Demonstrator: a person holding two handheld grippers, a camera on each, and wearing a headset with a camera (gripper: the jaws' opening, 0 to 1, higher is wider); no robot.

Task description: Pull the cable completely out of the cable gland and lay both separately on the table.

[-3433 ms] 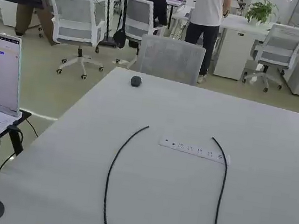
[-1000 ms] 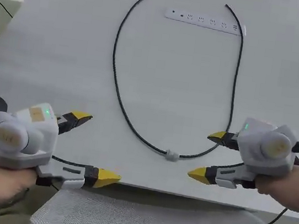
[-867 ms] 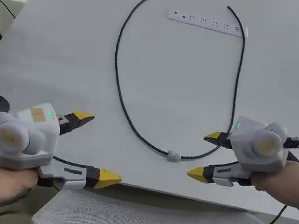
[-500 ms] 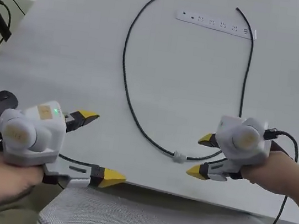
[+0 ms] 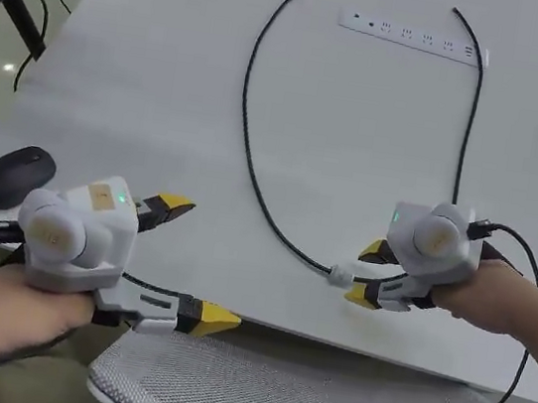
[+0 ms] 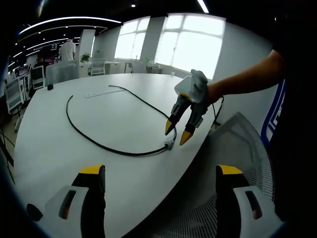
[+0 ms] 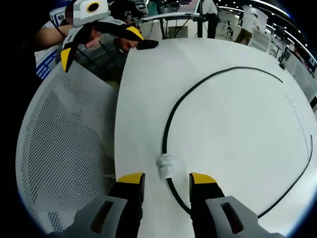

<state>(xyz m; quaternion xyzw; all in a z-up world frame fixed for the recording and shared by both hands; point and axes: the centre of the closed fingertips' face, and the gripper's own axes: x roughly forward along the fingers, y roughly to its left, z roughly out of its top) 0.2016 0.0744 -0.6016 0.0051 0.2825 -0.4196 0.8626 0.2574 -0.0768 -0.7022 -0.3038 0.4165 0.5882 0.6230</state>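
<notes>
A long black cable (image 5: 246, 148) lies in a loop on the white table (image 5: 147, 74), threaded through a small white cable gland (image 5: 341, 273) near the front edge. My right gripper (image 5: 364, 272) is open, its yellow tips on either side of the gland and just short of it. In the right gripper view the gland (image 7: 165, 167) sits right ahead of the gap of that gripper (image 7: 166, 178), with the cable (image 7: 171, 119) curving away. My left gripper (image 5: 195, 261) is open and holds nothing, off the table's front left; its own view shows it (image 6: 159, 171) facing the gland (image 6: 169, 145).
A white power strip (image 5: 412, 36) lies at the far side between the cable's ends. A black mouse (image 5: 15, 176) rests at the left edge. A grey mesh chair back (image 5: 272, 392) stands just under the front edge of the table.
My right gripper has moved left along the table's front edge until its tips flank the gland. The left gripper has stayed open near the front left. The head camera has tilted down from the room.
</notes>
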